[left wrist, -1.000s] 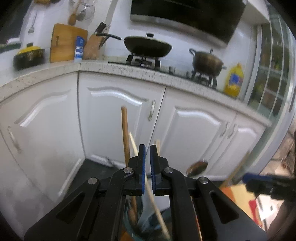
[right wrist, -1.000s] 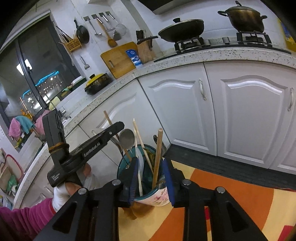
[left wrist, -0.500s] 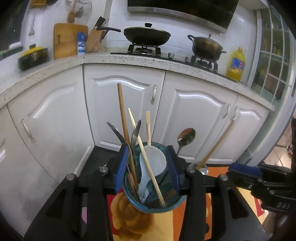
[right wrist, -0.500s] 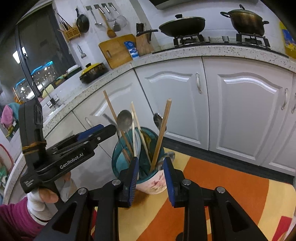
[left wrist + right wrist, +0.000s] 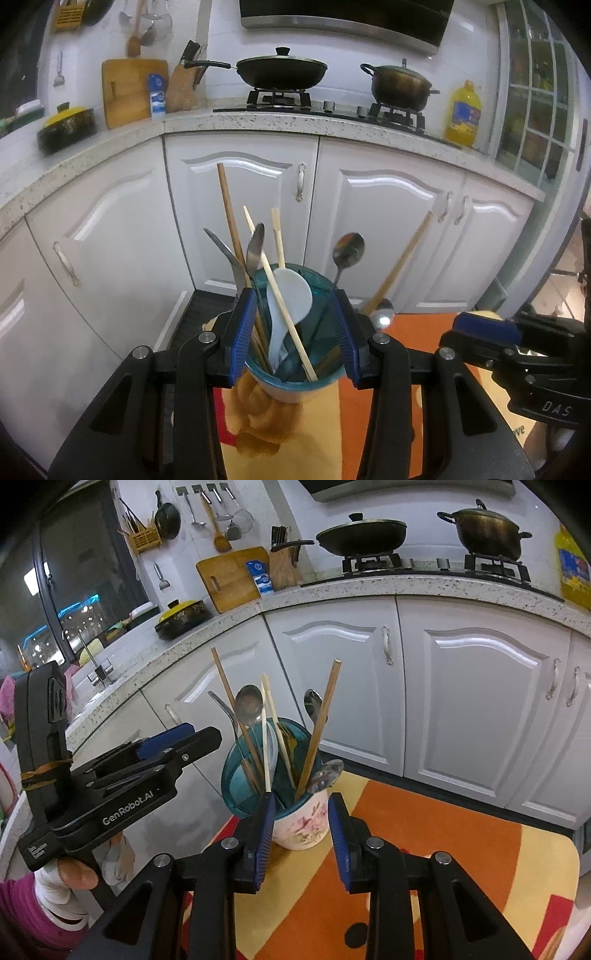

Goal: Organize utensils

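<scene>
- Left gripper (image 5: pixel 292 297), black with blue ribbed pads: jaws wide apart, clamped on nothing; in the right wrist view held level just left of the cup, clear of it.
- Right gripper (image 5: pixel 301 799), same make: jaws partly apart, nothing pressed between the pads; in the left wrist view off to the cup's right, not touching it.
- White-gloved hand (image 5: pixel 74 875) with pink sleeve (image 5: pixel 14 915): wrapped round the left gripper's handle.
- Round ceramic cup (image 5: pixel 301 827), white with a floral print outside, teal inside: upright on the orange-and-yellow patterned cloth (image 5: pixel 424 834), near its far left corner.
- Long brown wooden stick (image 5: pixel 229 210): in the cup, tallest item, leaning left.
- Pair of pale thin chopsticks (image 5: pixel 277 230): in the cup, crossing the white spoon.
- White plastic rice spoon (image 5: pixel 291 295): in the cup, bowl up, at centre.
- Steel fork (image 5: pixel 221 243) and two steel spoons (image 5: pixel 349 245): in the cup, heads up.
- Thick wooden handle (image 5: pixel 325 716): leaning right at the cup's near rim, a steel ladle bowl (image 5: pixel 327 775) against that rim; inside or just beside, cannot tell.
- Speckled white stone counter (image 5: pixel 236 122), above white panelled cabinet doors (image 5: pixel 240 206).
- Black lidded wok (image 5: pixel 282 72) and bronze lidded pot (image 5: pixel 400 83): on the hob at the counter's back edge.
- Yellow oil bottle (image 5: pixel 463 114): right end of the counter.
- Wooden cutting board (image 5: pixel 129 90), blue-and-white carton (image 5: pixel 157 94), wooden knife block (image 5: pixel 183 90): counter's inner corner, against the wall.
- Black pot with yellow lid (image 5: pixel 66 123): left run of the counter.
</scene>
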`<action>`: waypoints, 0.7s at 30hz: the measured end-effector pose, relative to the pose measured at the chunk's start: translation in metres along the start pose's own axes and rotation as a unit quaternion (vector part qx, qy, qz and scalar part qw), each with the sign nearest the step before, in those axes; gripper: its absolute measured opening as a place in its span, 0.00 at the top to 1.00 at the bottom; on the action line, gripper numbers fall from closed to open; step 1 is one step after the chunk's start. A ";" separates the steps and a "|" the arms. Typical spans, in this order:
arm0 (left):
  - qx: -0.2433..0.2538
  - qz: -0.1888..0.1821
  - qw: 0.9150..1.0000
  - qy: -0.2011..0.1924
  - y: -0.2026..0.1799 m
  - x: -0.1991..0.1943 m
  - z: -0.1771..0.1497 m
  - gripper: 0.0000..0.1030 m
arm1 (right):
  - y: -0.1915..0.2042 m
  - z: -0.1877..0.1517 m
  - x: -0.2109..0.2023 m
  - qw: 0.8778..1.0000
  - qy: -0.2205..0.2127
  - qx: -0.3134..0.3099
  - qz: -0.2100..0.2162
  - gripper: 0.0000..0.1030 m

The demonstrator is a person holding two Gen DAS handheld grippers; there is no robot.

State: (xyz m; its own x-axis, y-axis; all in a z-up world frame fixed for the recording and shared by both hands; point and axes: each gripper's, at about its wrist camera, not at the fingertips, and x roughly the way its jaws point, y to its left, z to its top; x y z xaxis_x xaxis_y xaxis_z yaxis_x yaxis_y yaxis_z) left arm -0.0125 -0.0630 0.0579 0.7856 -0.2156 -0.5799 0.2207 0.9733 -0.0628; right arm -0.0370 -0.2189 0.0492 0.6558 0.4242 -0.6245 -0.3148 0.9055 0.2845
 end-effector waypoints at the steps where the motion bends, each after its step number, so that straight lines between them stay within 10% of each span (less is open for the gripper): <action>1: 0.000 0.000 1.000 0.003 0.000 0.000 -0.002 0.60 | 0.000 -0.002 -0.001 1.000 0.001 -0.001 -0.002 0.72; 21: -0.021 0.003 0.997 0.068 0.004 0.000 -0.039 0.60 | -0.014 -0.029 -0.006 1.000 0.007 0.022 -0.019 0.68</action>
State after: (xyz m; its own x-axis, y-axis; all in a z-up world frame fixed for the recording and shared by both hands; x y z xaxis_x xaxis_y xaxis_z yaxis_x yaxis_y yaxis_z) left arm -0.0342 -0.0555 0.0262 0.7006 -0.2004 -0.6849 0.1899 0.9775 -0.0918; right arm -0.0568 -0.2346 0.0276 0.6577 0.3889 -0.6452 -0.2593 0.9210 0.2907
